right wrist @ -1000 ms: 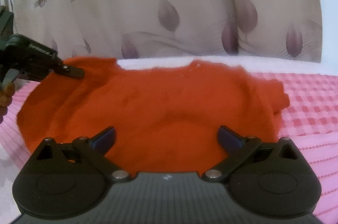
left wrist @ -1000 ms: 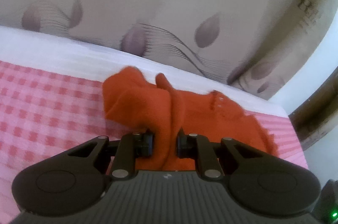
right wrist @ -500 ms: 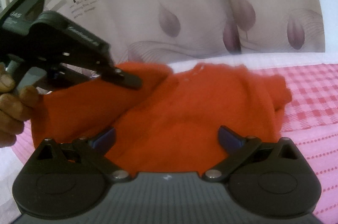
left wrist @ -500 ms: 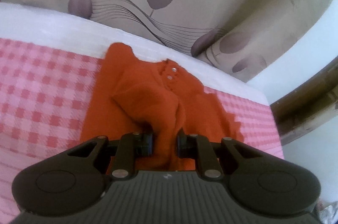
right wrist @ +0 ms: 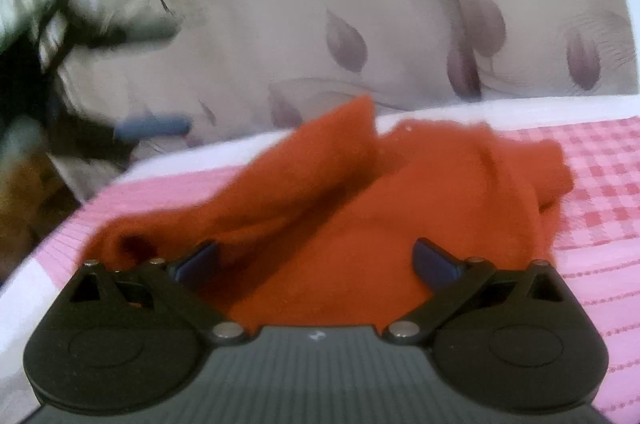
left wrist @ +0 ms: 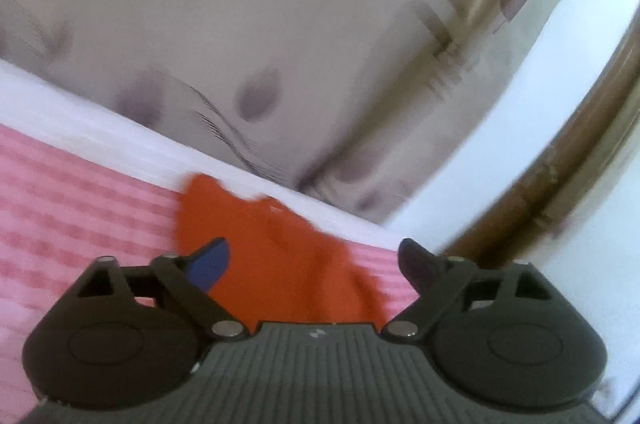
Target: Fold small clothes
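Observation:
A small orange knitted top [right wrist: 360,208] lies on a pink checked bedsheet [right wrist: 600,160], its left side folded over towards the middle in a raised flap. My right gripper [right wrist: 316,260] stands open just above the near hem, pads clear of the cloth. In the left wrist view the same orange top [left wrist: 272,264] lies ahead of my left gripper [left wrist: 316,260], whose jaws are opening wide with no cloth pinched between them. That left gripper [right wrist: 148,128] shows blurred at the left edge of the right wrist view, beside the bed, with a hand under it.
A beige curtain [left wrist: 280,24] with purple leaf print hangs behind the bed. A white strip of sheet [left wrist: 100,128] runs along the far edge. A brown wooden frame [left wrist: 560,164] and white wall stand at the right. The bed's rounded left edge [right wrist: 48,248] is close.
My left gripper let go of the orange fold and opened wide, then drew back off to the left. The fold now lies over the top. The right gripper stayed open and nearly still.

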Demonstrator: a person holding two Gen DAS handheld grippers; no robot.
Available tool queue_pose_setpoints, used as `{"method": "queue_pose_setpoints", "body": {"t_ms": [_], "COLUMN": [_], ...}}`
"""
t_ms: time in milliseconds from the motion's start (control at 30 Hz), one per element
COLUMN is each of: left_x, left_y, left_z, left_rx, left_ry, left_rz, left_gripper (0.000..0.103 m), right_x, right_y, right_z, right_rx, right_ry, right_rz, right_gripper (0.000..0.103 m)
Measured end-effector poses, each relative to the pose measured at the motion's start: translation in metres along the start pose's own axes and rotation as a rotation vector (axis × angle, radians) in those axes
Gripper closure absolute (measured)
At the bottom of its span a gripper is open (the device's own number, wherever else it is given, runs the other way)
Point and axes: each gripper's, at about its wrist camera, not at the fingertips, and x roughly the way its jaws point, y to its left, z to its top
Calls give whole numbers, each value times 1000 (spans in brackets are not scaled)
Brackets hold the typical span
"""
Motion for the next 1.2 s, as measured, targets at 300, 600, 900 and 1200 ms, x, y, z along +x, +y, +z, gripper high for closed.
{"method": "queue_pose_setpoints", "body": {"t_ms": [300,600,900,1200], "left_x": [-28,-30,-28,-27], "left_y": [58,45,54,54], "left_z": [-80,-85,-84,-82], "left_rx": [-38,61,-2,-14], "left_ry": [-83,-147,-133,-127], "left_rz": [-32,-40,-31,-7], "left_gripper": [14,1,0,0], "right_x": [-11,25,56,57], "right_y": [-28,-19,-8,8], "right_z": [17,10,10,19], "right_rx": [469,560,543,393], "right_ry": [-13,52,121,124], "right_rz": [240,272,166,23], "right_gripper": [0,0,36,86]}}
